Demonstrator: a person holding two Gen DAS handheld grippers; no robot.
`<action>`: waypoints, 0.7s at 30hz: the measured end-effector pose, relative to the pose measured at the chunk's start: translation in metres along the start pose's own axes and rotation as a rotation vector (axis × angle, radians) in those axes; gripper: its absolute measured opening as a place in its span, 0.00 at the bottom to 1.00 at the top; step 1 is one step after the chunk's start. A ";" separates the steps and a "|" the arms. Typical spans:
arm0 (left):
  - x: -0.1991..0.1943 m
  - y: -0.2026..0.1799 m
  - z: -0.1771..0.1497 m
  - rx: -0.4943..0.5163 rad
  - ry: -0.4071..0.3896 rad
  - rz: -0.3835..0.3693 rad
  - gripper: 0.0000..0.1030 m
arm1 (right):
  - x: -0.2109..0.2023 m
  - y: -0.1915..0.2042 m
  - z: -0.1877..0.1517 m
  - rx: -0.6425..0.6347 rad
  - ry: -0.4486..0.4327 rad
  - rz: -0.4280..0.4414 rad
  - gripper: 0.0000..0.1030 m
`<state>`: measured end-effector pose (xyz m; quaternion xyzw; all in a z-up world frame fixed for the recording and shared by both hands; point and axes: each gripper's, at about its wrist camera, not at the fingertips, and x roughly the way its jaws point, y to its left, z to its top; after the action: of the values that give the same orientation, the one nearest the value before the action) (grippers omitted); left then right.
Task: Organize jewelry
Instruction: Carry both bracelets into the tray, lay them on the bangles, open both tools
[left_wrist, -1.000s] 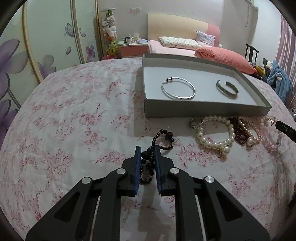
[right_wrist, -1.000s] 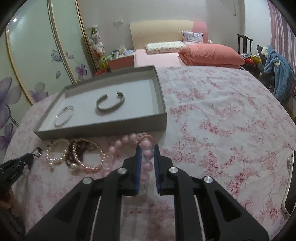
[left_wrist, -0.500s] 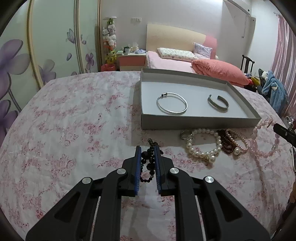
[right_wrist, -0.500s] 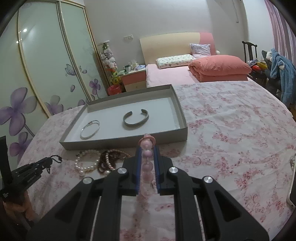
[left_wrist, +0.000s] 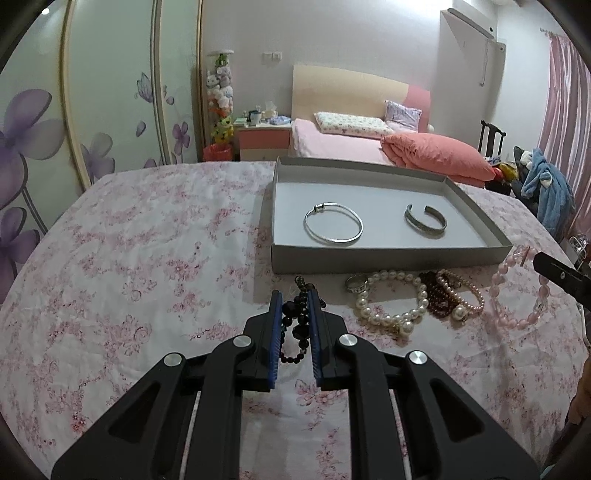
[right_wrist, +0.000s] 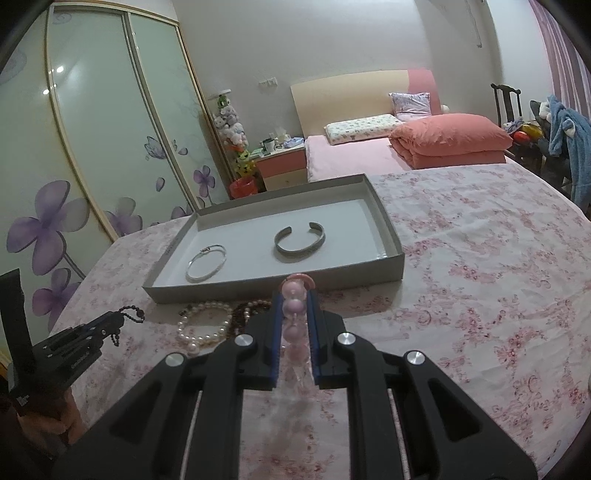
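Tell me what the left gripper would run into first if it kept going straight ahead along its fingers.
Probably the near wall of the grey tray. The left gripper, shut on the black bead bracelet, points at that wall's left end. If it is carried above the rim, it might pass over; depth is unclear.

Ahead of the left gripper (left_wrist: 294, 299) sits the tray (left_wrist: 388, 258), holding a bangle (left_wrist: 333, 229) left of a cuff (left_wrist: 424, 220). Before the tray, right of that gripper, lie the pearl bracelets (left_wrist: 393, 302).
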<state>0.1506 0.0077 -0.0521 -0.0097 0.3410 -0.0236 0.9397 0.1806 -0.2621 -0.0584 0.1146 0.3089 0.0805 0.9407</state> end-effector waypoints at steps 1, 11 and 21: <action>-0.002 -0.001 0.000 0.000 -0.011 0.002 0.14 | -0.001 0.001 0.000 -0.001 -0.005 0.001 0.13; -0.021 -0.010 0.008 0.007 -0.113 0.000 0.14 | -0.017 0.019 0.002 -0.047 -0.088 -0.014 0.13; -0.041 -0.026 0.016 0.035 -0.226 -0.001 0.14 | -0.040 0.037 0.006 -0.103 -0.217 -0.040 0.13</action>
<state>0.1288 -0.0164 -0.0125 0.0041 0.2325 -0.0286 0.9722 0.1495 -0.2367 -0.0212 0.0682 0.2030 0.0644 0.9747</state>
